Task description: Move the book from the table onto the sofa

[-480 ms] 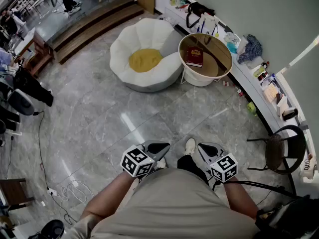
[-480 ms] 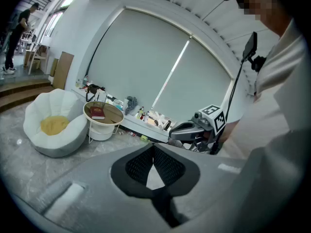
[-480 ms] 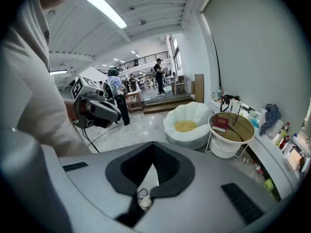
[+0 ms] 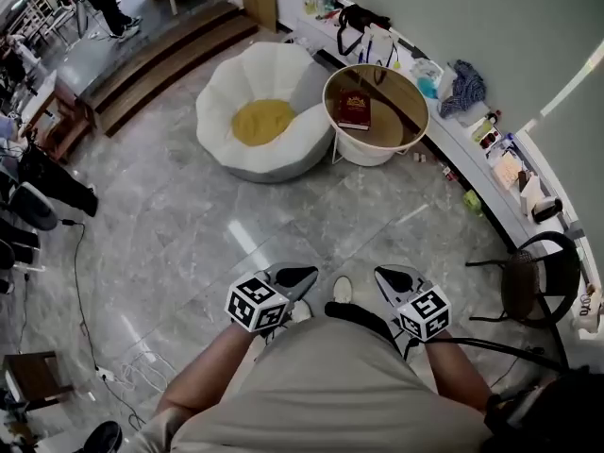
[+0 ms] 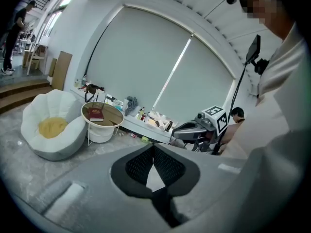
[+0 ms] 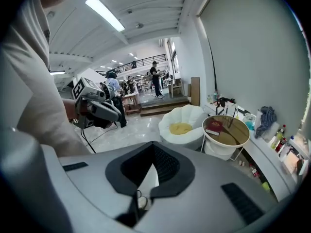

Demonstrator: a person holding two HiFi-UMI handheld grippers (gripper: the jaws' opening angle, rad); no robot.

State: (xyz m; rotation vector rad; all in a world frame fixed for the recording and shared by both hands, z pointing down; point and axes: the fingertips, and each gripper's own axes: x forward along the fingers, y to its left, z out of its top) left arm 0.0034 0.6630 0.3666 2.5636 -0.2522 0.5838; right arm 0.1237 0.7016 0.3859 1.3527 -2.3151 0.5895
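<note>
A dark red book [image 4: 354, 109] lies on the round white table [image 4: 398, 113] with the glossy brown top, far ahead by the wall. Just left of it sits the white petal-shaped sofa [image 4: 274, 149] with a yellow cushion [image 4: 261, 121]. Both grippers are held close to my waist, well short of the table: left gripper [image 4: 304, 275] and right gripper [image 4: 380, 275], each shut and empty. In the left gripper view the book [image 5: 95, 114] and sofa [image 5: 48, 142] are small and far off beyond the shut left gripper [image 5: 153, 150]. The right gripper view shows the book [image 6: 214, 127] beyond the shut right gripper [image 6: 154, 152].
A long low ledge [image 4: 464, 149] with bottles, cloths and a black bag [image 4: 357, 17] runs along the right wall. A black round chair [image 4: 534, 286] stands at the right. Wooden steps [image 4: 160, 55] rise at the back left. Cables [image 4: 123, 366] lie on the grey floor at lower left.
The head view has shifted slightly, so sofa and table sit a bit further left. The shoe between the grippers has drawn back. Both grippers stay shut at my waist.
</note>
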